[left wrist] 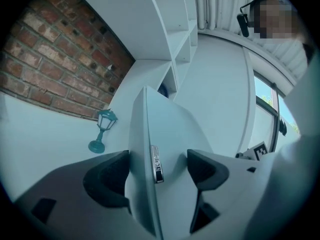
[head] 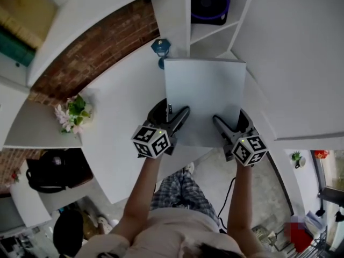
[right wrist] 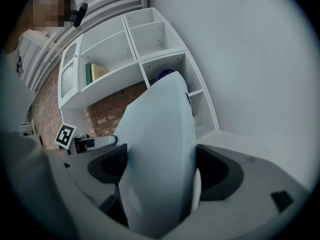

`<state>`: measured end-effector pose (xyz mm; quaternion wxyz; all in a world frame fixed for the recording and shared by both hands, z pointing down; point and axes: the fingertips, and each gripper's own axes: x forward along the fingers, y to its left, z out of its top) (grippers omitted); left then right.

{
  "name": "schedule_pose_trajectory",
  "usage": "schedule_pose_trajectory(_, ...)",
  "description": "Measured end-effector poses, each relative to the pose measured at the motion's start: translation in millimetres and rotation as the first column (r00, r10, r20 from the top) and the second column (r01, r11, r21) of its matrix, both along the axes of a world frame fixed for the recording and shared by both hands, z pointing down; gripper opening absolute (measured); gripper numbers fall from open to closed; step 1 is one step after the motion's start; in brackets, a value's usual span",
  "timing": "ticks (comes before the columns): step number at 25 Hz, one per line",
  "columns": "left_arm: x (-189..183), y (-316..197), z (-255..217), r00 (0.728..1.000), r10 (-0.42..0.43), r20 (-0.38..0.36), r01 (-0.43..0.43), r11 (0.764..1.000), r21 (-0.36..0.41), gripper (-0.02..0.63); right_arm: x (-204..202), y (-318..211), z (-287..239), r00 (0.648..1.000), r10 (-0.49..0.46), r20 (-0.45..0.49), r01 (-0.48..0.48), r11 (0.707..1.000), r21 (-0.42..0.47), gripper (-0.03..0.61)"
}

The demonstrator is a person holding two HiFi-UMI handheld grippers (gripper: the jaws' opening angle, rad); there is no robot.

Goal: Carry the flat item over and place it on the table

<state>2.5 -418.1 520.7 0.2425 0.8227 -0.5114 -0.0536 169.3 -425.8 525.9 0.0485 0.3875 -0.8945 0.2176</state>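
A flat, pale grey slab like a closed laptop [head: 204, 98] hangs level above the white table [head: 123, 117], its near edge towards the person. My left gripper [head: 180, 117] is shut on its near left corner and my right gripper [head: 219, 122] on its near right corner. In the left gripper view the slab [left wrist: 150, 134] stands edge-on between the dark pads [left wrist: 107, 179], with a small metal badge on its rim. The right gripper view shows the same slab [right wrist: 160, 134] filling the gap between that gripper's pads [right wrist: 220, 171]. Whether its far edge touches the table is hidden.
A small teal lantern [head: 160, 48] stands on the table just beyond the slab's far left corner, also in the left gripper view [left wrist: 102, 129]. A flower bunch [head: 72, 112] lies at the table's left. White shelves [head: 215, 31] rise behind, with a brick wall [head: 97, 52].
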Motion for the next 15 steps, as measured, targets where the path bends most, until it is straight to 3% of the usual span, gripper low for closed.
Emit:
schedule_pose_trajectory(9, -11, -10, 56, 0.999, -0.025, -0.028, 0.021, 0.991, -0.131, 0.350, -11, -12, 52, 0.999, -0.011, -0.042, 0.005, 0.990, -0.143, 0.443)
schedule_pose_trajectory(15, -18, -16, 84, 0.998, -0.047, -0.032, 0.039, 0.976, -0.215, 0.350, -18, -21, 81, 0.997, -0.037, -0.069, 0.018, 0.966, -0.259, 0.443)
